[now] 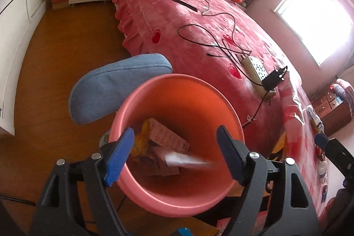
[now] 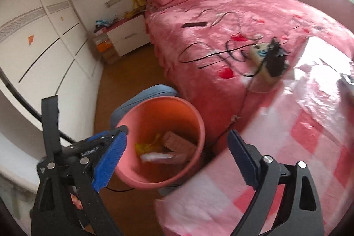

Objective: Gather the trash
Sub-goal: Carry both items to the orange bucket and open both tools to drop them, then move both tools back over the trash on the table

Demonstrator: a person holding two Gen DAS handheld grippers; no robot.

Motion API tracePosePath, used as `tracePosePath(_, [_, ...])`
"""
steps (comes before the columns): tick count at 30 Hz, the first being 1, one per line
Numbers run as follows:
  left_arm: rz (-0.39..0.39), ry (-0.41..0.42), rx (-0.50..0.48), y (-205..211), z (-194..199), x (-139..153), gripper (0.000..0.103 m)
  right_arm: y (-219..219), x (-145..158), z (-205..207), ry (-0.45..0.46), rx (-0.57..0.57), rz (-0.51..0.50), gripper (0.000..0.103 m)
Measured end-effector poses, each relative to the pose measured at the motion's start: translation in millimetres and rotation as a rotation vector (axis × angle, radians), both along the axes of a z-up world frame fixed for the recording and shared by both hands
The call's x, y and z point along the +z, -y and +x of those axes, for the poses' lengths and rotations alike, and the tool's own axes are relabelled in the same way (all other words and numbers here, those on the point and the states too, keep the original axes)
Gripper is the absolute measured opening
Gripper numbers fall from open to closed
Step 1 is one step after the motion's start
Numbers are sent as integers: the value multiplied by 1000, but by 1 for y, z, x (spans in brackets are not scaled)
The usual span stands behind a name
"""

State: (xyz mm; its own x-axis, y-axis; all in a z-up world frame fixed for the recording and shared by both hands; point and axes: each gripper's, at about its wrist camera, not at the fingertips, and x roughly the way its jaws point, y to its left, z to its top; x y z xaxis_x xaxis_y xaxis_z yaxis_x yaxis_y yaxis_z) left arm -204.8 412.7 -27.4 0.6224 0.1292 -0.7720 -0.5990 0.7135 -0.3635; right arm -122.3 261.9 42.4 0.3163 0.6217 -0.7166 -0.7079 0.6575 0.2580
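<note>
Left gripper [image 1: 174, 154] hangs open and empty directly above the pink bin [image 1: 141, 92]; white scrap [image 1: 185, 159] blurred below, inside it.

Between the fingers, a white scrap [image 1: 185, 159] inside the pink bin [image 1: 177, 205] is smeared by blur; what it is cannot be told. Behind the bin, the blue cushion [image 1: 115, 85] is half hidden.

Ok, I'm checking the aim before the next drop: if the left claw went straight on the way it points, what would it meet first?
Probably the trash inside the pink bin: the open left claw points into its mouth, at the blurred white piece. Depth is unclear.
</note>
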Motion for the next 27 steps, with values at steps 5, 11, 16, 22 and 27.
tracePosePath(5, [1,0,-33,13,2,3,80,27,-2,-3,54,-47,-14,91])
tracePosePath(11, [-3,11,-83,32,7,11,81,56,-6,-8,48,-72,20,91])
tracePosePath(16, [18,17,-141,53,13,20,81,78,-6,-13,60,-79,52,91])
tracePosePath(22, [45,24,-185,75,22,32,81,104,-11,-15,63,-114,63,91])
tracePosePath(27, [65,19,-219,94,30,39,81,122,-11,-9,52,-144,80,91])
